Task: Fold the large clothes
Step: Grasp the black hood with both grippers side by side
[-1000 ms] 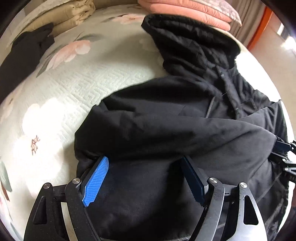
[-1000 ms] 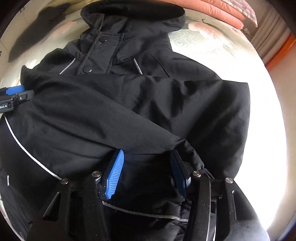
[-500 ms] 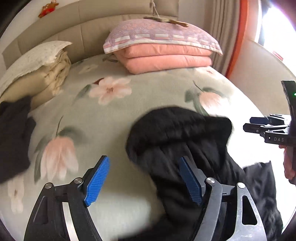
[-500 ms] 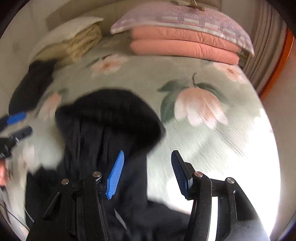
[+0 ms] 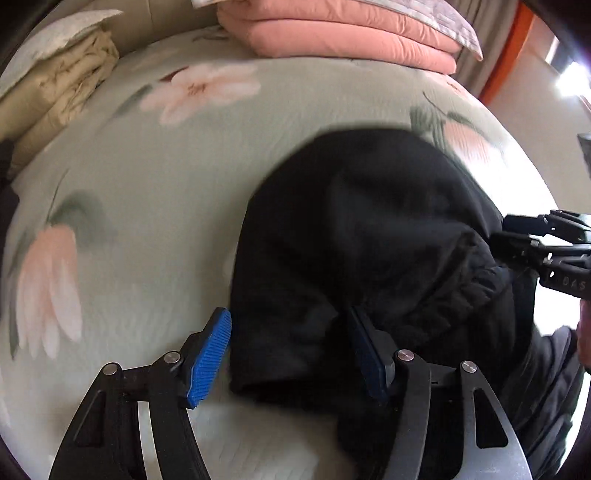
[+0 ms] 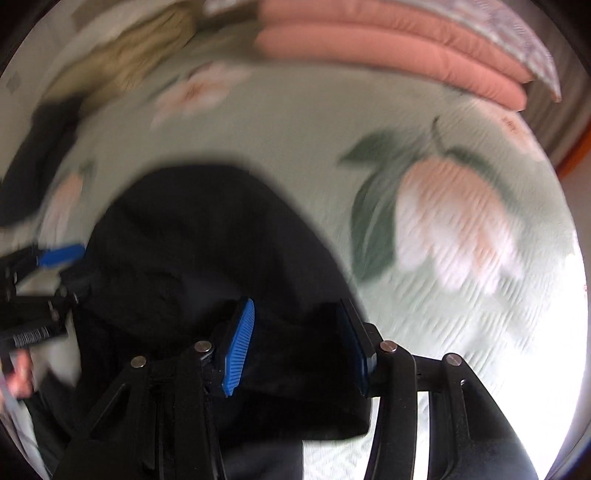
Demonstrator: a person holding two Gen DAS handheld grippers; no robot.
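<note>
Your left gripper [image 5: 291, 350] has its jaws spread wide with nothing pinched, the blue pads straddling the near left edge of the black jacket [image 5: 369, 240]; fabric lies between them, but they are not closing on it. Your right gripper [image 6: 299, 339] is just as wide open over the jacket's near right edge, cloth under it and nothing clamped. The jacket sits bunched in a dark mound on the near part of the floral bedspread [image 5: 147, 184], rounded end pointing far, toward the pink pillows [image 5: 332, 33] stacked at the far side. A folded beige blanket [image 5: 55, 81] rests far left, well apart from the work. The right view is smeared, so finer detail is lost. This garment looks soft, padded and fairly bulky, probably slick-faced, so expect it to slump and slide rather than hold a crease. Your best bet is thick seams or hems at the near corners, biting through several layers so nothing slips out.
</note>
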